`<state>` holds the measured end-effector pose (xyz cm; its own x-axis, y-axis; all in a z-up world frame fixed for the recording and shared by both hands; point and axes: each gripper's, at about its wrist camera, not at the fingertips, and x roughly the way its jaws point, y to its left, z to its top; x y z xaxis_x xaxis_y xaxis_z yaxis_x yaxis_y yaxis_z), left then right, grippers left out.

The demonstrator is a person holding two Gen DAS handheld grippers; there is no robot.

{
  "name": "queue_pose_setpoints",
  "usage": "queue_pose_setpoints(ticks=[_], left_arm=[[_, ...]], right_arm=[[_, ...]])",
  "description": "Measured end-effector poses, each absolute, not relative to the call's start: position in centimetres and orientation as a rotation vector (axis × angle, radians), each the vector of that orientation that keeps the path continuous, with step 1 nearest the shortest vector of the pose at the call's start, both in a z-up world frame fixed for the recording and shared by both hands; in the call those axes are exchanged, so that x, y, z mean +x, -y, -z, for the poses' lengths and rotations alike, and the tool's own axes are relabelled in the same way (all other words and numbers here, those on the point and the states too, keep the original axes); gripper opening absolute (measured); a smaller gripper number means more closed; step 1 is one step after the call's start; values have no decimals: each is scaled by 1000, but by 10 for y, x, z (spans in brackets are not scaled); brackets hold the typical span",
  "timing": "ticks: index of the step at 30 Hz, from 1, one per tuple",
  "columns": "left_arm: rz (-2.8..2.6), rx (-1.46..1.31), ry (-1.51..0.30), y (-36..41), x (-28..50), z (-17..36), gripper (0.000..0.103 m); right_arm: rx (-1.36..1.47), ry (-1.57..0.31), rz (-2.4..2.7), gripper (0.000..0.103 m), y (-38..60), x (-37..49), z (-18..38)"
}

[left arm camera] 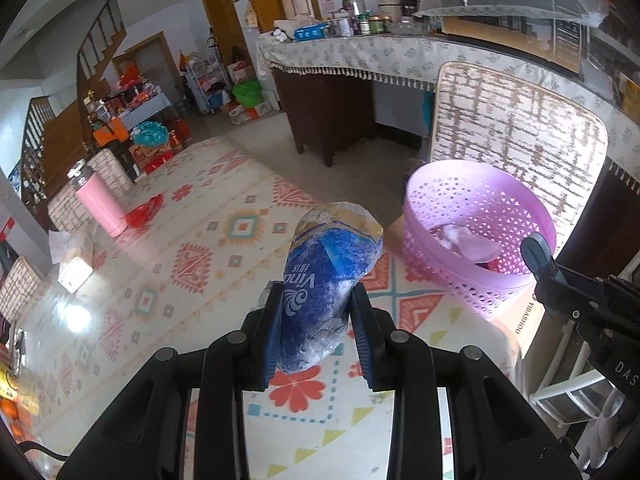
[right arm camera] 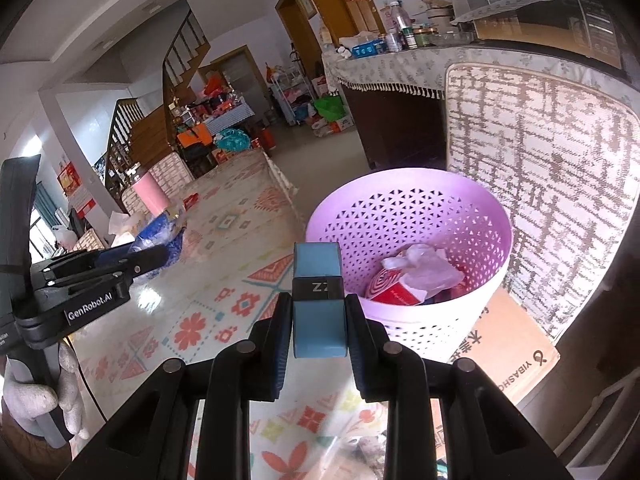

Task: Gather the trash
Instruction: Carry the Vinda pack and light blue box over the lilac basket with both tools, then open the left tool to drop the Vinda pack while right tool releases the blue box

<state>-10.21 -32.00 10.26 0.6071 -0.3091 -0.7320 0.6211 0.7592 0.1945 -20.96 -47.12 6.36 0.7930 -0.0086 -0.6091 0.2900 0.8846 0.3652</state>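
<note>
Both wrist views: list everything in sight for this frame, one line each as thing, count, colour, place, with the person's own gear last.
Laundry-style basket: one, lilac, perforated, standing on a cardboard box beside the table.
Trash in basket: a few pieces, red-and-white pack and clear plastic, at the bottom.
Cardboard box: one, brown, under the basket.
Tissue wrapper: one, blue crinkled plastic, between the left gripper's pads.
Small box: one, light blue with a dark band, between the right gripper's pads.
Tablecloth: one, cream with orange patterns.
Tumbler: one, pink, far table end.
Chair cushion: one, beige woven, behind the basket.
Left gripper: black, shut on the wrapper.
Right gripper: black, shut on the box.
Gloved hand: white, holding the left gripper's handle.
</note>
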Motion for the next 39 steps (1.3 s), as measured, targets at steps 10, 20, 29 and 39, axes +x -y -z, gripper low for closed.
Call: queue_pose_setpoints(ticks=[10, 20, 29, 39], left_arm=[[606, 435, -759, 343, -100, -100, 31], [675, 422, -765, 360, -91, -111, 31], [760, 466, -724, 406, -84, -131, 31], [820, 521, -722, 450, -94, -113, 31]], right_arm=[[465, -641, 199, 29, 489, -219, -67], [489, -654, 249, 29, 507, -219, -62], [472, -628, 298, 29, 523, -210, -75], [471, -588, 369, 29, 547, -225, -90]])
